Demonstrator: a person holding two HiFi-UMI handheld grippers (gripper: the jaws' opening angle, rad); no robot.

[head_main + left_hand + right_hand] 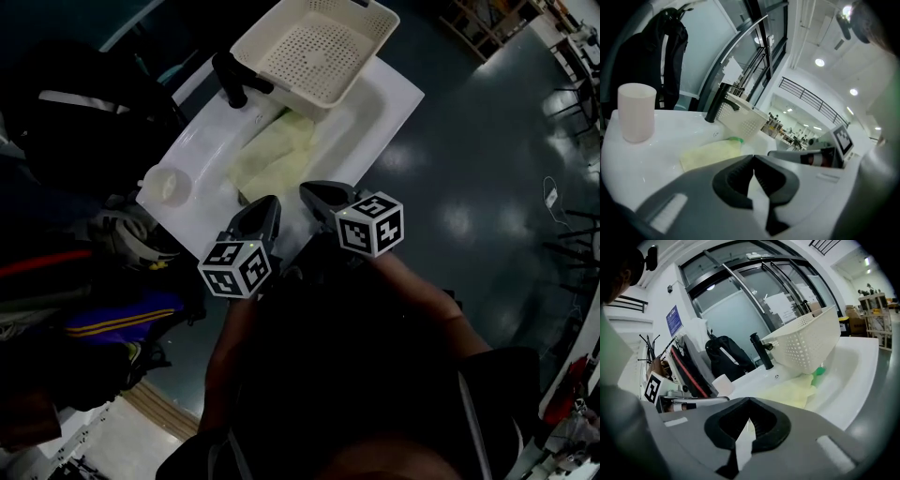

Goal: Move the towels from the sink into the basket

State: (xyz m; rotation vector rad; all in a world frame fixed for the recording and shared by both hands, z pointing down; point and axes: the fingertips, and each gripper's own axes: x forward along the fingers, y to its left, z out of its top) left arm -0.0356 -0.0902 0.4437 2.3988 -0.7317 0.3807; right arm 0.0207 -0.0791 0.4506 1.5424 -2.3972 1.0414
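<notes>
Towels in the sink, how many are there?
2 show: a pale yellow towel spread in the sink, and a small green piece, likely a second towel, peeking out at the basket's edge. More could be hidden beneath the basket.

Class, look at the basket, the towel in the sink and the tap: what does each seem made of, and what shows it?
Basket: likely moulded plastic, cream, matt; regular rows of holes.
Towel: soft cloth, pale yellow-green; it lies limp and creased.
Tap: probably metal with matt black coating; the look leaves that open.
</notes>
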